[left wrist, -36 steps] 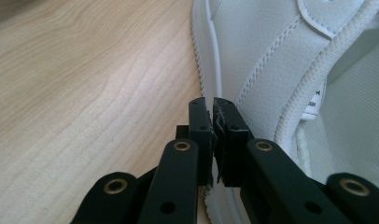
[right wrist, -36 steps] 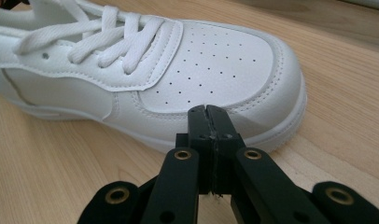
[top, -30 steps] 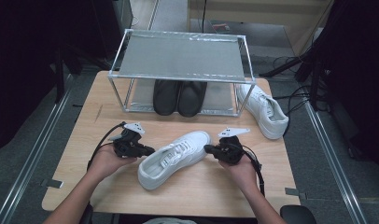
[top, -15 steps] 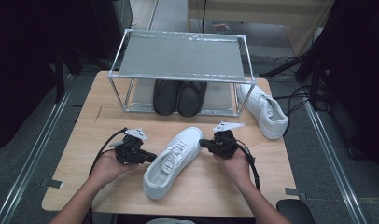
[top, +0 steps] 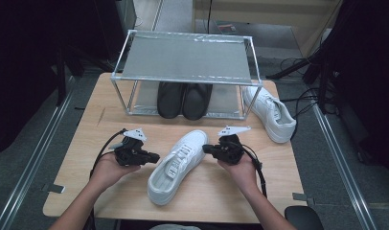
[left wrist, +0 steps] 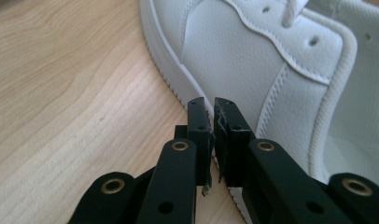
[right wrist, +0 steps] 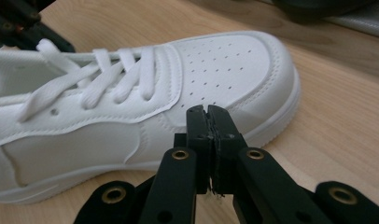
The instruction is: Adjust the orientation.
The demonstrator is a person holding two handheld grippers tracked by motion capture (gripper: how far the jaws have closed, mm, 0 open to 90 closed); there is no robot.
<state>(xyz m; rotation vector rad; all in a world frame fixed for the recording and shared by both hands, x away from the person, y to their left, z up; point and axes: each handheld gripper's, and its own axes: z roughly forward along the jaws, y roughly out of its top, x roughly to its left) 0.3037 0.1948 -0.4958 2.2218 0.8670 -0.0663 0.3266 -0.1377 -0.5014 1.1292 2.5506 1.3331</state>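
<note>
We see a white sneaker (top: 176, 165) lying on the wooden table (top: 87, 143), in the lower middle of the high view. Its toe points to the upper right and its heel to the lower left. White laces run down its top.

The left gripper (top: 154, 156) sits just left of the sneaker, in the person's left hand (top: 106, 170). Its jaws are pressed together with nothing between them. In the left gripper view, the tips (left wrist: 211, 109) sit right at the sneaker's side, down by the sole. We cannot tell if they touch it.

The right gripper (top: 205, 149) sits just right of the sneaker, near the toe, in the person's right hand (top: 240, 170). Its jaws are clenched too, and they hold nothing. In the right gripper view, the tips (right wrist: 207, 112) are right by the toe end, where the small holes are. At the upper left of that view we see a bit of the other gripper behind the laces.

Above the sneaker in the high view stands a metal shoe rack (top: 185, 60) with a flat grey top. A pair of black shoes (top: 183, 99) sits under it. Another white sneaker (top: 271, 112) lies to the right of the rack, near the table's right edge. Black cables trail from both grippers over the table.
</note>
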